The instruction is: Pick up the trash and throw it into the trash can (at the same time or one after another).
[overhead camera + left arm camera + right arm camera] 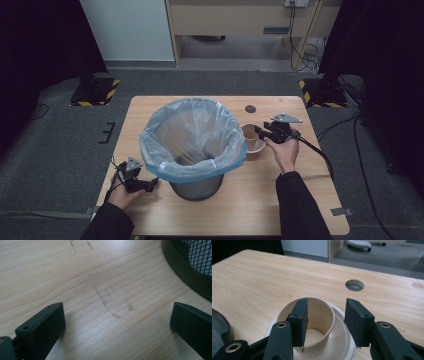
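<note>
- Just under the left gripper, bare wooden table is showing between jaws that are standing wide apart, holding nothing.
- Beside that gripper, the mesh bin is sitting with its clear bag liner folded over the rim.
- Over at the right gripper, the jaws are half open, straddling one wall of a paper cup; no squeeze is visible.
- Under the cup, a white bowl is resting on the table.
- Beyond the jaws, a round cable hole is lying in the tabletop.
</note>
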Demonstrator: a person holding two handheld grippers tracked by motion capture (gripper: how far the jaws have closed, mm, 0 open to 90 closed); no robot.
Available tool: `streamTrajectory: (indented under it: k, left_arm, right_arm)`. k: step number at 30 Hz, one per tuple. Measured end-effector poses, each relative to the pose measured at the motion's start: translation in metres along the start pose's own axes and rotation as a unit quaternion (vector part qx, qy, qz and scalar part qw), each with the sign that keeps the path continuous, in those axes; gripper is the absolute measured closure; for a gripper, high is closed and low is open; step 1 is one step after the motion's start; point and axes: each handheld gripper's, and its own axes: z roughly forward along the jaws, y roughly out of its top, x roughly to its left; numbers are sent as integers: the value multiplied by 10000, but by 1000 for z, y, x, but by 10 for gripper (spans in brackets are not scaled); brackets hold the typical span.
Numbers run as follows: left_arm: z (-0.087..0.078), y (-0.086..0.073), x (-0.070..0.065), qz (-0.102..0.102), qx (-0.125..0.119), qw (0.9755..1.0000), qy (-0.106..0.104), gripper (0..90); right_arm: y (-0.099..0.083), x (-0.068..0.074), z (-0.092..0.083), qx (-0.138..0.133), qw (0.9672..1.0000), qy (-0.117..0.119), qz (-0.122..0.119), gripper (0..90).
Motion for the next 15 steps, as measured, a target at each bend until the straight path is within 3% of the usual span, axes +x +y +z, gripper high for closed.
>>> streamTrajectory:
  k: [6,15]
  left_arm:
    - [0,0,0,0,0,10000,-1,0]
    - [0,0,0,1,1,10000,0,0]
  right_arm:
    - [-5,-1,16,245,9997,5,76,595]
    - [-8,-1,26,650,9977,81,168,664]
